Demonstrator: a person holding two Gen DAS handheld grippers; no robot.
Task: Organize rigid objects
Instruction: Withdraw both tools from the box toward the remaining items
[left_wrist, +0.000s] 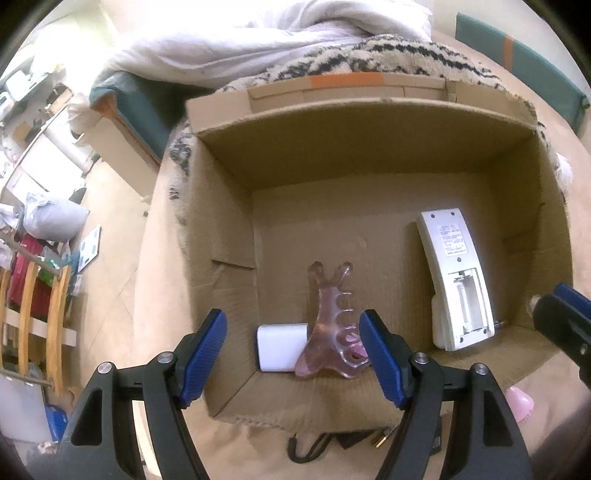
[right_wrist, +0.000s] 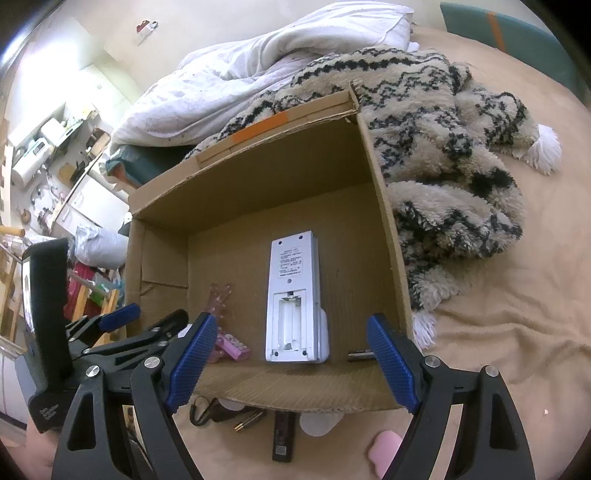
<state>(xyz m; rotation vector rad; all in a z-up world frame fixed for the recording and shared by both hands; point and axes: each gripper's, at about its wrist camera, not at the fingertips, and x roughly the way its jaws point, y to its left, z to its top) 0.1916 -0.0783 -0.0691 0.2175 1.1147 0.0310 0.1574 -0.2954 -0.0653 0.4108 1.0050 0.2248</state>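
Observation:
An open cardboard box sits on a tan bed cover. Inside lie a white remote face down with its battery bay uncovered, a pink translucent comb-shaped piece and a small white block. My left gripper hangs open over the box's near edge, above the comb and block, holding nothing. In the right wrist view my right gripper stands open over the near wall, above the remote, also holding nothing. A dark battery and a pink item lie on the box floor.
In front of the box lie a black cord, brass pins, a dark stick, a white disc and a pink object. A shaggy patterned blanket and a white duvet lie behind and to the right. Cluttered floor lies to the left.

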